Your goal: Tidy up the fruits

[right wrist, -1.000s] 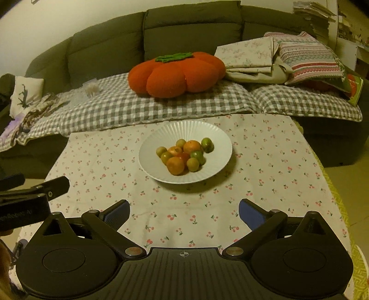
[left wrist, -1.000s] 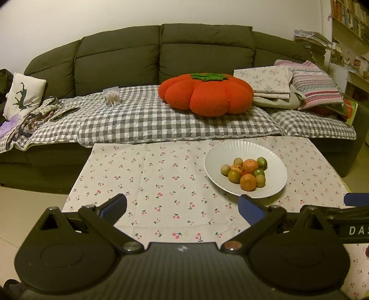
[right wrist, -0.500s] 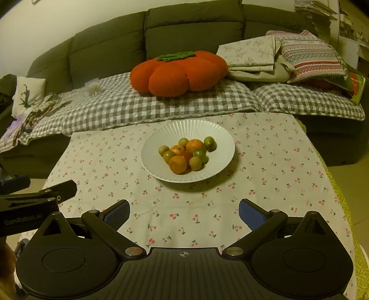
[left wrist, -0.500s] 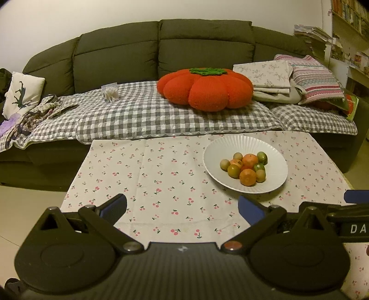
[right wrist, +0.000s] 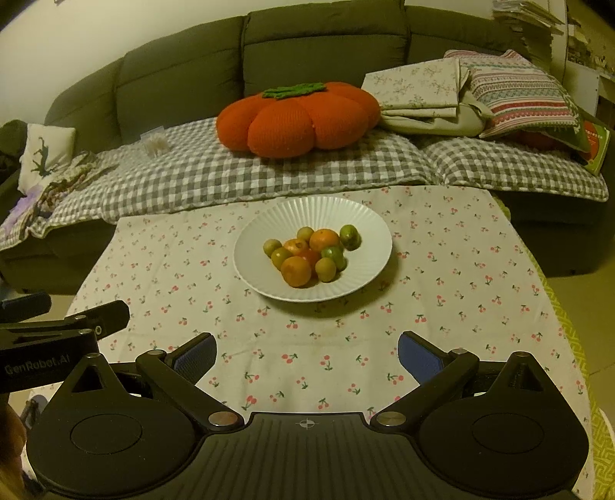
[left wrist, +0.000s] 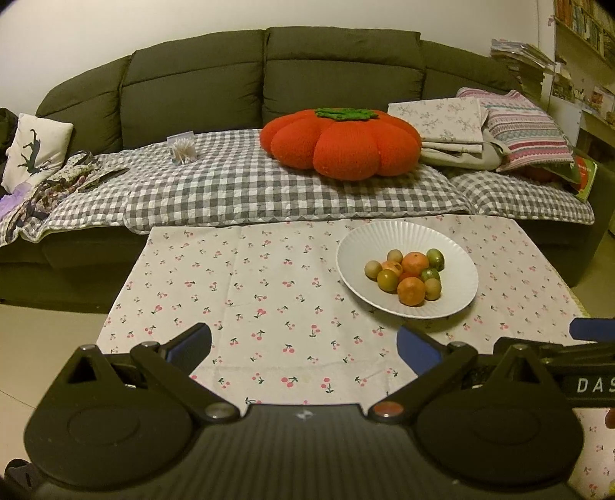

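Observation:
A white ribbed plate [left wrist: 453, 254] [right wrist: 269, 230] sits on the cherry-print tablecloth [left wrist: 250, 292] [right wrist: 442, 277]. In it lies a pile of several small fruits: oranges [left wrist: 411, 291] [right wrist: 296, 271] and green-yellow ones [left wrist: 387, 280] [right wrist: 349, 236]. My left gripper [left wrist: 303, 350] hovers open over the table's near edge, left of the plate, with nothing between its blue pads. My right gripper [right wrist: 305, 355] is open too, just in front of the plate, holding nothing. The left gripper's side [right wrist: 57, 338] shows at the left of the right wrist view.
Behind the table stands a dark sofa [left wrist: 338, 73] with a grey checked blanket [left wrist: 238, 188]. On it lie an orange pumpkin cushion [left wrist: 342, 142] [right wrist: 300, 115], folded linens [left wrist: 442, 123] and a striped pillow [left wrist: 526, 130]. Bookshelves [left wrist: 584, 34] stand at the right.
Both grippers have edged slightly toward the table; the plate sits a little nearer in the right wrist view. Both stay open. The fruits have not moved.

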`<state>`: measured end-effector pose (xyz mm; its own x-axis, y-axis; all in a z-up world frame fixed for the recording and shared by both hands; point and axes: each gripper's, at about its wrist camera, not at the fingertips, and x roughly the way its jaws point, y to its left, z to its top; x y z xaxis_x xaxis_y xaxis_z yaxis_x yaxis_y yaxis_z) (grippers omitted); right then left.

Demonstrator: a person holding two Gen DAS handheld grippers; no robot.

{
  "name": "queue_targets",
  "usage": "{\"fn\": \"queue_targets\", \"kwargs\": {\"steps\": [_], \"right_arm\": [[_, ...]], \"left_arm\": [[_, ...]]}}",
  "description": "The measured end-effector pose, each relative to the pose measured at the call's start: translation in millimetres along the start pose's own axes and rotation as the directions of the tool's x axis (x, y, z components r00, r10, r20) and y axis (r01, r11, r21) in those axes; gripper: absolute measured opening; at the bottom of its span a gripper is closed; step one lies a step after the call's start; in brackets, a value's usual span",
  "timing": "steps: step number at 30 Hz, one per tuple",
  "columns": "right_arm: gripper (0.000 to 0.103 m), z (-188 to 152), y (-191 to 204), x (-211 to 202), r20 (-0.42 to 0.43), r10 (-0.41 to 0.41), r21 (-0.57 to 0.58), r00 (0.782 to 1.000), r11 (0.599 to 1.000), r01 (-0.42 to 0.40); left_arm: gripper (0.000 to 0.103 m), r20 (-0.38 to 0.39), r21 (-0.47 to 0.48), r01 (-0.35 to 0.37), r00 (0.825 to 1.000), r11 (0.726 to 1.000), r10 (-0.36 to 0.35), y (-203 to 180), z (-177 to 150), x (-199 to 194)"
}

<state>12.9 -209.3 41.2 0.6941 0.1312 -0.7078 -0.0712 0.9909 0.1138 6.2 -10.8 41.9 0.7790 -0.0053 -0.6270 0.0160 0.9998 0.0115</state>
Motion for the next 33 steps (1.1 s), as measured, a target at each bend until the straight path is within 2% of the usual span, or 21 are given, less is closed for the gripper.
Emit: {"fn": "queue_targets", "kwargs": {"steps": [33], "right_arm": [[0.101,-2.9,1.8,0.9,0.009,-0.009,-0.014,1.000,1.000,0.009]], "left_arm": [[0.102,-0.002,-0.005,0.013,1.000,1.000,-0.013,-2.9,-1.2,2.8]]}}
